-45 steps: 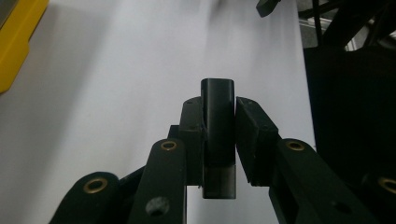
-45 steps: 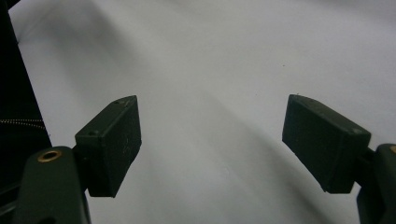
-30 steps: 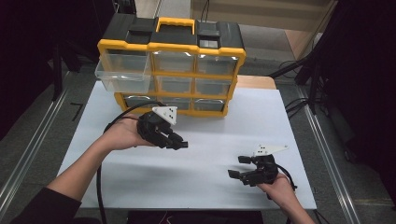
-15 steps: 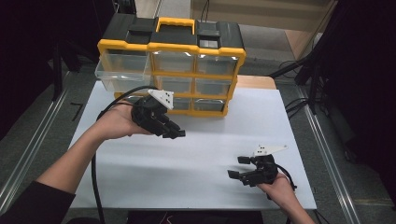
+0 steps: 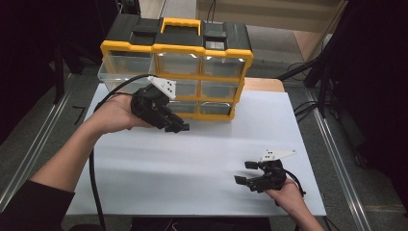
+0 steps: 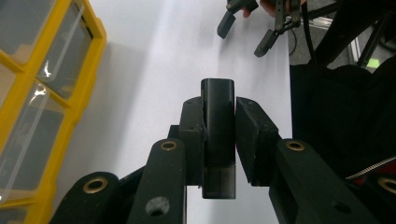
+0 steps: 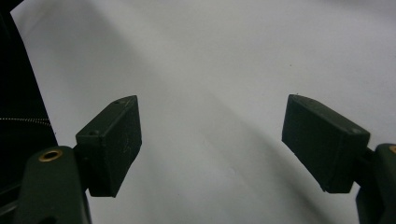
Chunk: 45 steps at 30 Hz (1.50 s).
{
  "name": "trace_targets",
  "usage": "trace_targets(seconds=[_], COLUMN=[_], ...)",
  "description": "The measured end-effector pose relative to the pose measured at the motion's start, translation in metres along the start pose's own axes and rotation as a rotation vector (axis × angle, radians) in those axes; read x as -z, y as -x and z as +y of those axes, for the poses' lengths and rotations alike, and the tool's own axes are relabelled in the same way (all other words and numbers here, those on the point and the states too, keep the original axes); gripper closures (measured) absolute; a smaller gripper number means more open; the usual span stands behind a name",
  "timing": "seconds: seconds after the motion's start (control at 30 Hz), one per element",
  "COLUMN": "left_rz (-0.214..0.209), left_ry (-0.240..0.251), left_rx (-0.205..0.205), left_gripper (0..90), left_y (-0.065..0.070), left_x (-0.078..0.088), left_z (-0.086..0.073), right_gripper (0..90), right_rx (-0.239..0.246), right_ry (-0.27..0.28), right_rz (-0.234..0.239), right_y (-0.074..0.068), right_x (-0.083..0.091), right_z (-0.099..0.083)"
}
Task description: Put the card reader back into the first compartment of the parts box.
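A yellow and black drawer organiser [image 5: 175,53] with clear drawers stands at the back of the white table [image 5: 202,163]. My left gripper [image 5: 177,126] hovers just in front of its lower drawers, shut on a small black block [image 6: 218,135] that stands upright between the jaws. The organiser's yellow frame [image 6: 56,93] runs along the left of the left gripper view. My right gripper [image 5: 246,173] rests low near the table's front right, jaws wide apart with nothing between them; its pads [image 7: 112,140] frame bare white tabletop.
One clear drawer [image 5: 118,72] at the organiser's upper left is pulled out. Metal rails [image 5: 337,154] run along both sides of the table. A black cable [image 5: 94,178] trails from the left gripper across the front left. The right gripper [image 6: 250,23] appears far off in the left gripper view.
The left hand has carried its gripper and the black block away from the table's middle toward the organiser, up and to the back. The right gripper has stayed put.
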<state>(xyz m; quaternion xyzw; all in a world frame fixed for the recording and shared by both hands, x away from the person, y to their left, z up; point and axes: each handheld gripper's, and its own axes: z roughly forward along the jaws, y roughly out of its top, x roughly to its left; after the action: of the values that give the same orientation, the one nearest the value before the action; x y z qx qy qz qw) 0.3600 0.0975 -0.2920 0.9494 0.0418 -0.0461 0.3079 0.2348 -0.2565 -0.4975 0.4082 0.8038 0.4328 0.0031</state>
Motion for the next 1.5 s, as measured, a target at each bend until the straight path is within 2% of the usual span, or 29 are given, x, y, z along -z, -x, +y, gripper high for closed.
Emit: trace_targets(seconds=[0.1, 0.53, 0.73, 0.8, 0.87, 1.07, 1.1, 1.13, 1.23, 1.3, 1.37, 1.4, 1.5], left_rz=[0.005, 0.037, 0.069, 0.098, 0.084, 0.093, 0.097, 0.119, 0.13, 0.141, 0.138, 0.154, 0.162], left_ry=[0.012, 0.002, 0.014, 0.012, 0.012, 0.015, 0.017, 0.013, 0.012, 0.006, 0.01, 0.01, 0.014], left_rx=[0.0, -0.012, -0.01, -0.016, -0.013, -0.024, -0.029, -0.035, -0.023, -0.032, -0.029, -0.029, -0.024], left_gripper=[74.8, 74.8, 74.8, 74.8, 74.8, 74.8, 74.8, 74.8, 74.8, 74.8, 74.8, 74.8, 74.8], left_y=[-0.003, -0.007, -0.009, -0.009, -0.01, -0.014, -0.015, -0.016, -0.019, -0.02, -0.022, -0.024, -0.026], left_x=[0.009, 0.036, 0.051, 0.053, 0.055, 0.066, 0.069, 0.073, 0.08, 0.083, 0.086, 0.09, 0.096], left_z=[0.005, 0.019, 0.025, 0.029, 0.031, 0.041, 0.043, 0.047, 0.052, 0.055, 0.056, 0.058, 0.06], right_gripper=[18.0, 18.5, 18.5, 18.5, 18.5, 18.5, 18.5, 18.5, 18.5, 18.5, 18.5, 18.5, 18.5], right_rx=[0.001, 0.005, 0.005, 0.003, 0.004, 0.002, 0.0, 0.0, 0.004, 0.003, 0.002, 0.001, 0.002], right_ry=[0.002, 0.007, 0.005, 0.002, 0.001, 0.003, 0.004, 0.003, -0.002, 0.0, 0.001, 0.001, 0.003], right_rz=[0.003, 0.008, 0.005, 0.003, 0.001, 0.005, 0.004, 0.003, 0.004, 0.004, 0.006, 0.006, 0.007], right_y=[0.0, -0.001, 0.0, 0.0, 0.0, 0.0, 0.0, 0.0, 0.0, 0.0, 0.0, 0.0, 0.0], right_x=[0.0, 0.001, 0.0, 0.0, 0.0, 0.001, 0.001, 0.001, 0.0, 0.0, 0.0, 0.0, 0.0], right_z=[0.0, 0.0, 0.0, 0.0, 0.0, 0.0, 0.0, 0.0, 0.0, 0.0, 0.0, 0.0, 0.0])
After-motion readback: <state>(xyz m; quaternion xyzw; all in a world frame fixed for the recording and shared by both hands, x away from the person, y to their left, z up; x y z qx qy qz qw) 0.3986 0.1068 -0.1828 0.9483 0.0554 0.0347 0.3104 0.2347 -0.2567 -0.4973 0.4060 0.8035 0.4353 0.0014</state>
